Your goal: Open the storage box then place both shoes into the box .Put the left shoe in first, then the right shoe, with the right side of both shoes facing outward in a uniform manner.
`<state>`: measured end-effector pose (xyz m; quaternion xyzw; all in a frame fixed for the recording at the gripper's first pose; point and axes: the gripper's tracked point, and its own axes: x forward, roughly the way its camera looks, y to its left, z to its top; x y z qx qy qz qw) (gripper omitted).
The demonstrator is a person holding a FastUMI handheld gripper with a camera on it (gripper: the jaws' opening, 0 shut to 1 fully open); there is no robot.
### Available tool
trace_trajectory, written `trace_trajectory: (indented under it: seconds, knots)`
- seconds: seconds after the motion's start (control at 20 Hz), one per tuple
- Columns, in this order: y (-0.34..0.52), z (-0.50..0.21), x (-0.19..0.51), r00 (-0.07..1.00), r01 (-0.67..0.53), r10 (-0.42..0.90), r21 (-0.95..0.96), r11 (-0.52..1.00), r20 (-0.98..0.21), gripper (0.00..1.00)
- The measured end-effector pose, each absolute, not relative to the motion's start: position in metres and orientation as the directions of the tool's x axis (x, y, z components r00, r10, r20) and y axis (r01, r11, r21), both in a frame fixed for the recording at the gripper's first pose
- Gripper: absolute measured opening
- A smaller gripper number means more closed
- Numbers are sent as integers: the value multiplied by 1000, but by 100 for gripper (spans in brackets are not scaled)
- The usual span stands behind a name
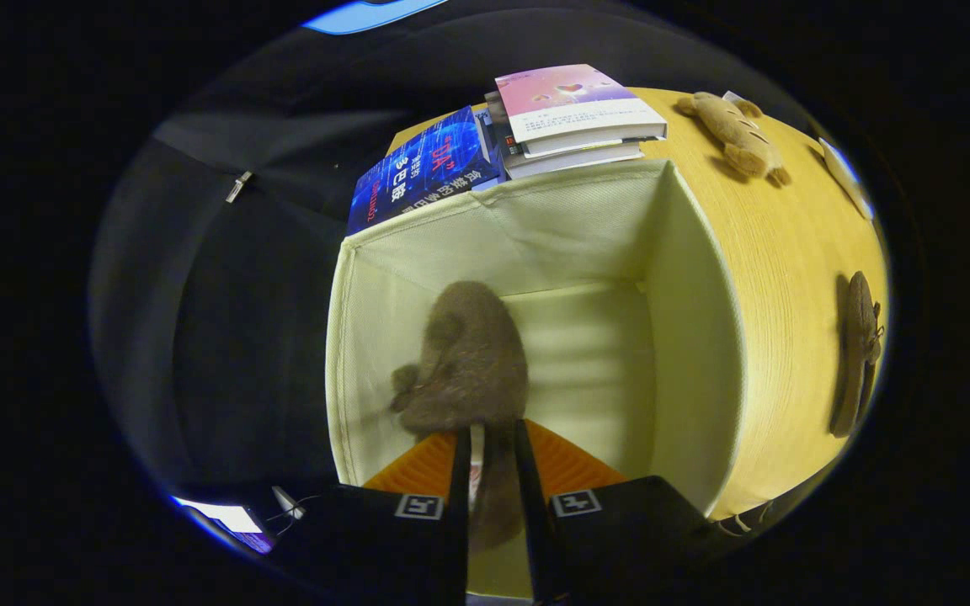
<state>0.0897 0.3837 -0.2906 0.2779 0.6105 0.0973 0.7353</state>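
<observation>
A brown fuzzy shoe (468, 362) hangs inside the open cream fabric storage box (687, 337), toe pointing away from me. My gripper (492, 471) is shut on the shoe's heel edge, both fingers pressing it. The shoe sits toward the box's left wall, above the box floor. A second brown shoe (860, 353) lies on its side on the yellow wooden table (788, 252), to the right of the box.
A stack of books (573, 118) and a blue book (422, 168) rest just beyond the box's far wall. A tan plush toy (733, 135) lies on the table at the far right. Black cloth hangs left of the box.
</observation>
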Motion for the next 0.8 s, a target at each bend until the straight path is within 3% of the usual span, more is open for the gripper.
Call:
trace_trajectory:
  seconds: [0.15, 0.5, 0.8]
  knots:
    - [383, -285, 88, 238, 178, 498, 542, 821, -834, 98]
    - [357, -238, 77, 290, 83, 568, 612, 787, -770, 97]
    - [272, -195, 63, 370, -2, 574, 617, 787, -731, 97]
